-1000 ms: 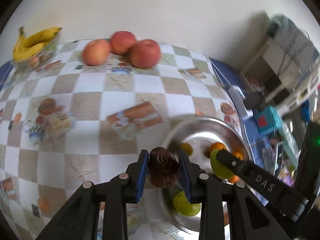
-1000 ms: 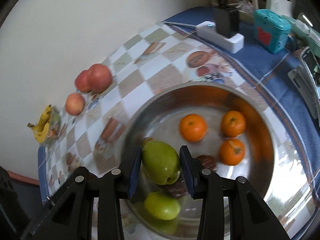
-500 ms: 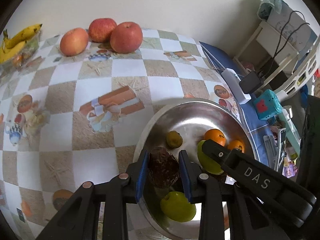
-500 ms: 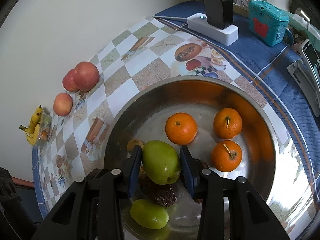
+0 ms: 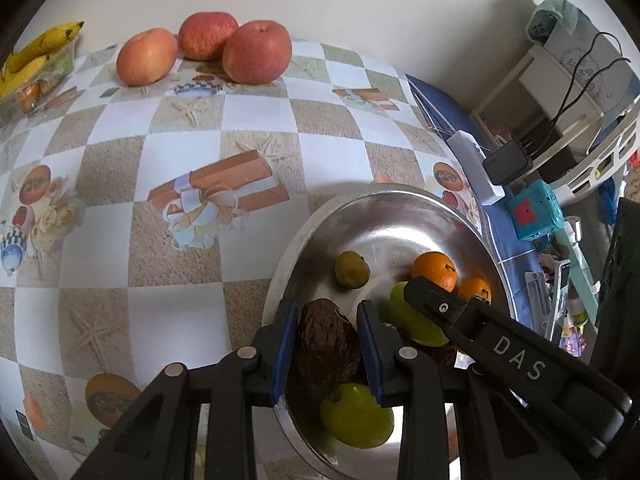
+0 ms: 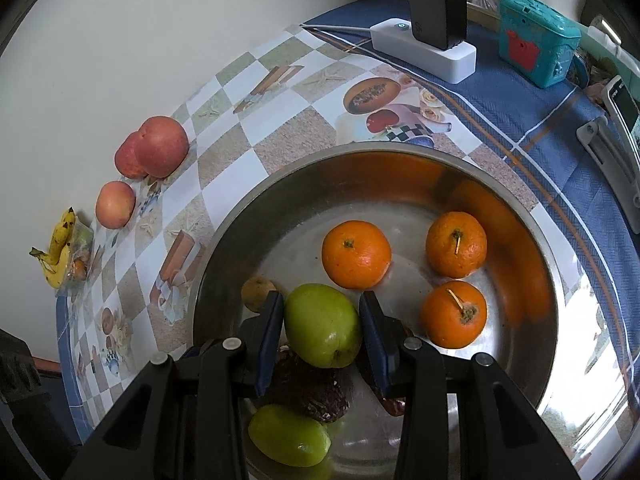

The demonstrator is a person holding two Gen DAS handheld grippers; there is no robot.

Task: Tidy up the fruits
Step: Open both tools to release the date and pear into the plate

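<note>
Over a steel bowl (image 6: 532, 224) already holding oranges, the left gripper (image 5: 327, 344) clamps a dark wrinkled fruit (image 5: 326, 342), seemingly an avocado, the right gripper (image 6: 322, 330) a green fruit (image 6: 322, 326); three apples (image 5: 256, 52) remain outside.

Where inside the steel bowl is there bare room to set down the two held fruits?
Bare metal lies at the far side of the round steel bowl, between its far wall and the three oranges, and at the right behind the oranges. The near-left part is crowded: a loose green fruit, dark wrinkled fruits and a small yellowish fruit.
</note>
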